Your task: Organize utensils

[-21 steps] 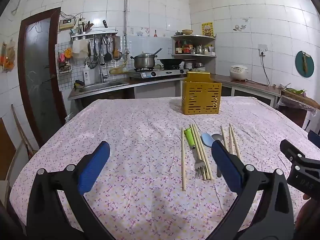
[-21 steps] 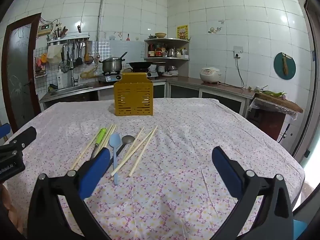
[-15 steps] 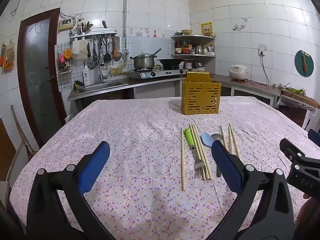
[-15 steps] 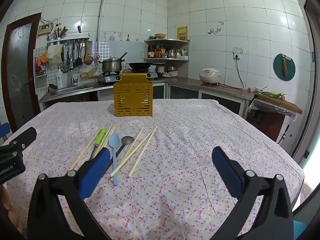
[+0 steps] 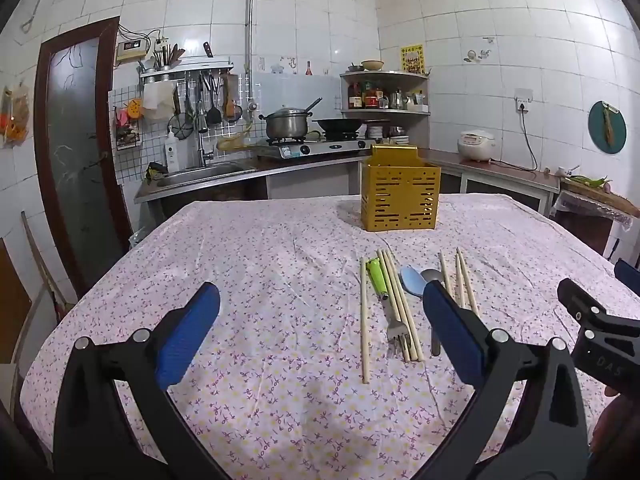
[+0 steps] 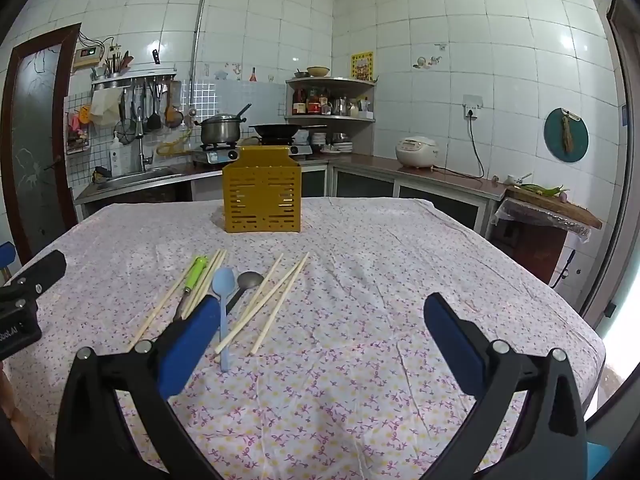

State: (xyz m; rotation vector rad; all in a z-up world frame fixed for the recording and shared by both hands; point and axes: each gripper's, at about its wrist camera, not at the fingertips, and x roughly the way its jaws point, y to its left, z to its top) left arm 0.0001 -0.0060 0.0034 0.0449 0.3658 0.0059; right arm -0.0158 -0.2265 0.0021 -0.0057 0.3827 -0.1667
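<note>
The left tongs [image 5: 320,334] are spread wide with nothing between the blue pads, tilted slightly downward. The right tongs [image 6: 320,338] are likewise agape and empty, angled down alike.

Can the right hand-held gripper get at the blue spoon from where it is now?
Probably yes. The right hand-held gripper is open and empty, and the blue spoon lies flat just ahead of its left finger, nothing on top; only chopsticks crowd its side.

Floral cloth [image 5: 256,264] covers the surface; behind it steel pot [image 5: 286,125] and wok [image 5: 338,123] on stove, rice cooker [image 6: 416,152] on counter, brown door [image 5: 76,168] left.
</note>
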